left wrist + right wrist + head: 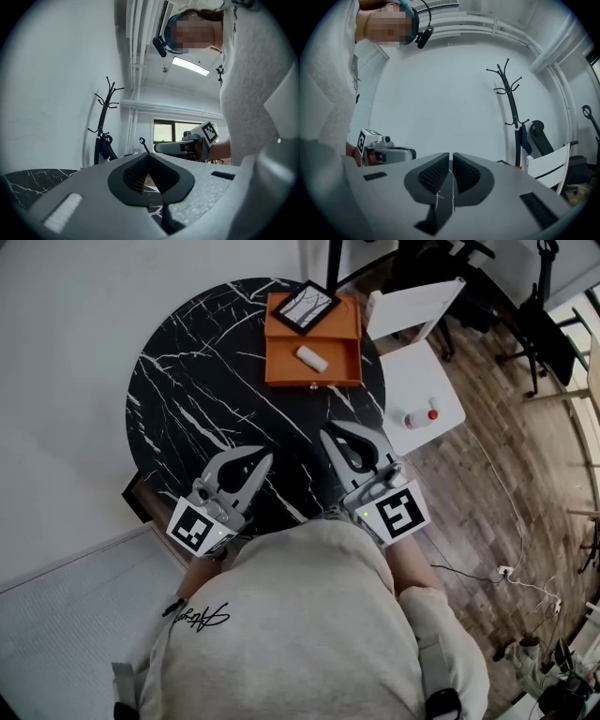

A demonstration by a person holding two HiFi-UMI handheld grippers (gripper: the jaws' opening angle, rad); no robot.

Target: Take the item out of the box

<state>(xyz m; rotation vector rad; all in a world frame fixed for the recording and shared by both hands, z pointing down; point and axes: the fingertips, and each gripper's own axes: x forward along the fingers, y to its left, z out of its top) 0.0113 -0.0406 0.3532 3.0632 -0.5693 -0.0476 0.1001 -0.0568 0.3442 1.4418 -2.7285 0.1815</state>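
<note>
I'm holding the left gripper (266, 458) and right gripper (326, 433) shut, empty.
Orange box (283, 368), holding a white roll (311, 359), is sitting ahead of both.

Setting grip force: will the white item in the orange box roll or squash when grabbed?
The white item looks like a short cylinder lying on its side in the orange box, so it may roll if nudged. It is small, so probably light. Softness cannot be told.
</note>
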